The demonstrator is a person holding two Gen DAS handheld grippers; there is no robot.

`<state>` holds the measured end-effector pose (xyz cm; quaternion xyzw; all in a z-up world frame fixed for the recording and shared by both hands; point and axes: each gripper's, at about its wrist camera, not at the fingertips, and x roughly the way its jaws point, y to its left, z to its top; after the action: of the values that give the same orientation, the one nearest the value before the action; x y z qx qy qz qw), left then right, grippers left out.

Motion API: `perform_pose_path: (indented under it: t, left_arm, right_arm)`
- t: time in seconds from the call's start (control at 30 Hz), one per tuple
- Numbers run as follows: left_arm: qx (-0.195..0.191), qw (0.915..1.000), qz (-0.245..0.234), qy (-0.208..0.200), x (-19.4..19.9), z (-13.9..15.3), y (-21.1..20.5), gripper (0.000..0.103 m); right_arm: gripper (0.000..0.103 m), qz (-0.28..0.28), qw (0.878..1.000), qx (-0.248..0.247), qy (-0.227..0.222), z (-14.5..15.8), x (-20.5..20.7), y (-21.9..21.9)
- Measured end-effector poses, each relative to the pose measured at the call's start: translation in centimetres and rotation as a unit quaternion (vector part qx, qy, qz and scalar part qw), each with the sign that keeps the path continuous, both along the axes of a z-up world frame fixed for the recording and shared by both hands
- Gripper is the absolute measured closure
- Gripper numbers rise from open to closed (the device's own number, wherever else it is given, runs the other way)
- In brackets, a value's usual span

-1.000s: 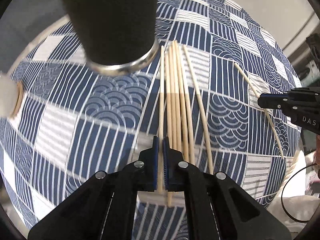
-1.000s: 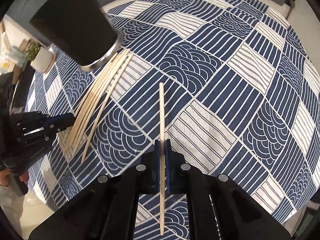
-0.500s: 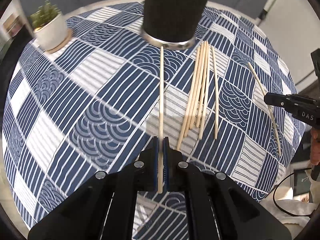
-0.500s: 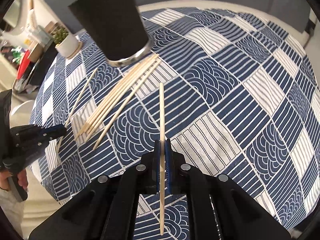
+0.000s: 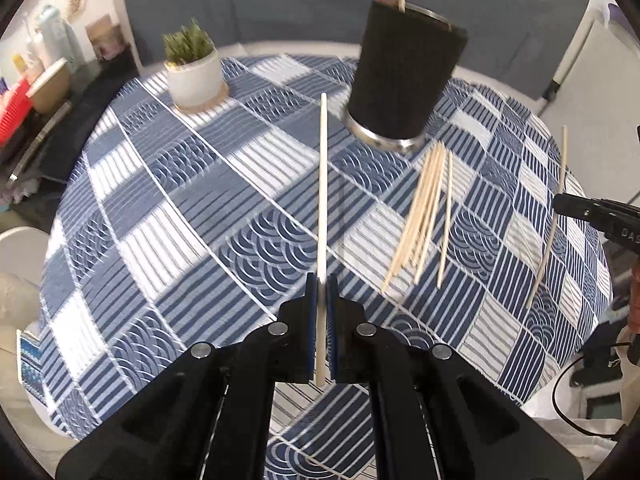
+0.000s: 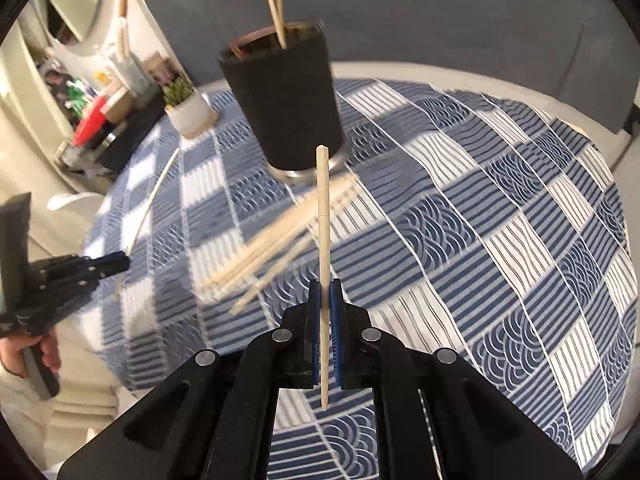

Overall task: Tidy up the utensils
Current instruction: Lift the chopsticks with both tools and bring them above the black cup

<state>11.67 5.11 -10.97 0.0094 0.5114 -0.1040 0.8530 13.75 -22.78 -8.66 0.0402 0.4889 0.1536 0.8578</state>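
Observation:
My left gripper (image 5: 320, 284) is shut on a wooden chopstick (image 5: 322, 184) and holds it above the table, pointing toward the black holder cup (image 5: 404, 80). My right gripper (image 6: 325, 288) is shut on another chopstick (image 6: 323, 216), lifted and pointing at the cup (image 6: 284, 100), which holds two chopsticks (image 6: 276, 12). Several loose chopsticks (image 5: 424, 208) lie on the cloth in front of the cup; they also show in the right wrist view (image 6: 276, 240). The right gripper appears at the left wrist view's right edge (image 5: 560, 204), the left gripper at the right wrist view's left edge (image 6: 120, 260).
A round table with a blue-and-white patterned cloth (image 5: 160, 220). A small potted plant (image 5: 194, 72) stands at its far left. Shelves with bottles and a red basket (image 5: 16, 108) are beyond the table on the left. A cable (image 5: 576, 372) hangs at the right.
Both grippers have lifted their chopsticks off the cloth and pulled back and up. The cup's rim and the chopsticks inside it now show.

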Motion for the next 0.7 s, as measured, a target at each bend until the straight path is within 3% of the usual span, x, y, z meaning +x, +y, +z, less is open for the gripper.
perform_pose_path:
  t: [0.4,0.7]
  left_arm:
    - [-0.028,0.9934,-0.006,-0.111,4.1,9.1,-0.5,0.098]
    - [-0.070,0.9829,-0.030,-0.167,9.2,13.3,-2.1,0.098]
  right_arm:
    - [0.098,0.006,0.996,0.020,-0.090,8.3,4.0,0.2]
    - [0.098,0.005,0.990,0.028,-0.139,13.1,8.4,0.7]
